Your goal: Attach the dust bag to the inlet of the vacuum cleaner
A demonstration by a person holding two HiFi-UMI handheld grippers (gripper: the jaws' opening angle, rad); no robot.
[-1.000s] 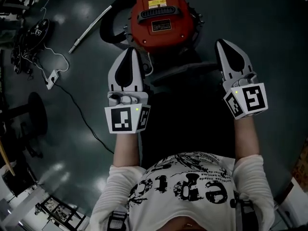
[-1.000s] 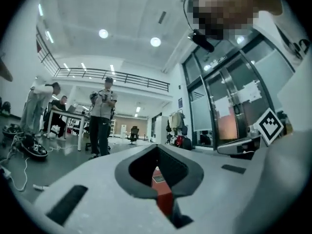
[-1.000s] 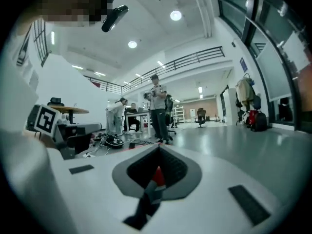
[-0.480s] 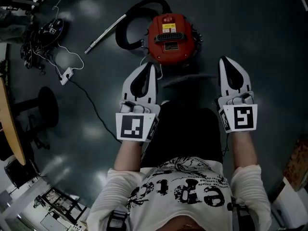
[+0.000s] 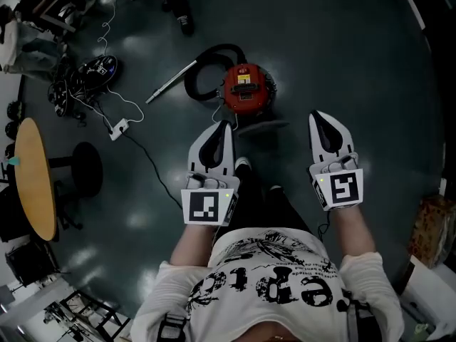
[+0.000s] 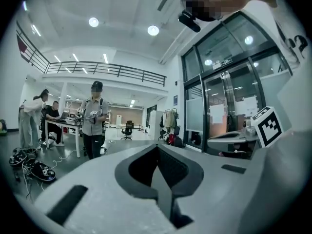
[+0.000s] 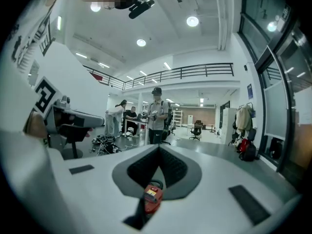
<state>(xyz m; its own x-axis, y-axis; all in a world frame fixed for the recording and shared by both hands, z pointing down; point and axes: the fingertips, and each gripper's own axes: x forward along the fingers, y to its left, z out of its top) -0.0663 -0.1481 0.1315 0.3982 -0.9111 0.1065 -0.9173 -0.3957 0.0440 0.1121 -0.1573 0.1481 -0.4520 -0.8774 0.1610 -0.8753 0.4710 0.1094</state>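
1. The left gripper (image 5: 226, 124) and the right gripper (image 5: 318, 115) were held out roughly level in front of the person, side by side and well apart, high over the dark floor (image 5: 349, 55).
2. Both had their jaws pressed fully together and gripped nothing (each gripper's own view showed the tips meeting bare).
3. The red vacuum cleaner (image 5: 246, 90) stood on the floor ahead of the person's feet, far below both grippers and touched by neither.
4. Its black hose (image 5: 203, 63) looped at its left, with the metal wand (image 5: 171, 87) lying out further left.
5. A white power strip (image 5: 118, 128) lay nearby, and a round wooden table (image 5: 35, 177) stood at the left edge beside a black stool (image 5: 85, 168).
6. Another person (image 6: 95, 123) stood further down the hall.
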